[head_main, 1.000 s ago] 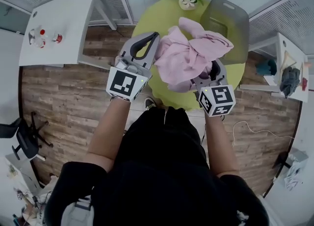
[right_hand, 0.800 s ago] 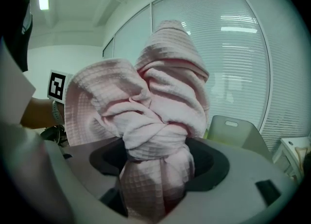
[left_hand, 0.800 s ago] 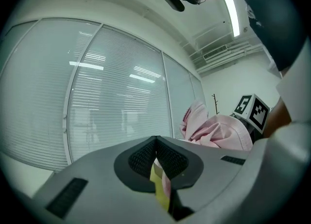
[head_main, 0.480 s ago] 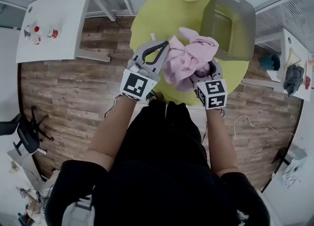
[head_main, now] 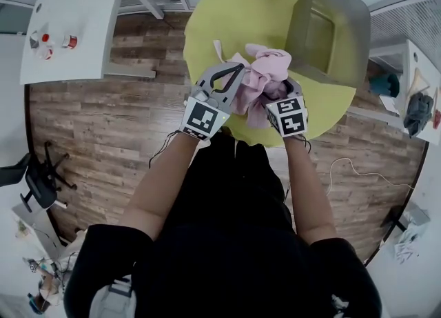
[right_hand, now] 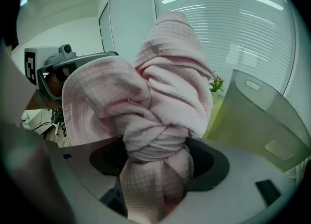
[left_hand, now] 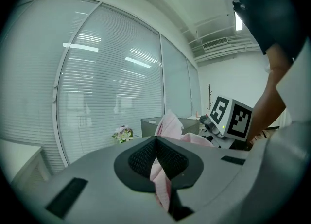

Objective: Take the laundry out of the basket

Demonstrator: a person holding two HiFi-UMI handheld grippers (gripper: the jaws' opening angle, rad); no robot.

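Laundry [head_main: 265, 75], one pink bundle already clear of the basket [head_main: 329, 30] and just beside it, hanging lower over the table [head_main: 227, 20] than a second ago, pinched thin in the closed left gripper [left_hand: 158, 162], wadded thick between the wide-set jaws of the right gripper [right_hand: 155, 164], nearly ready for setting down.

Left tool [head_main: 233, 78]: jaws nearly together, pinching a thin fold of pink cloth [head_main: 265, 68]. Right tool [head_main: 281, 92]: jaws wide, clamped on a thick twisted bunch of that cloth. Forearms bare, extended forward, tools close together.
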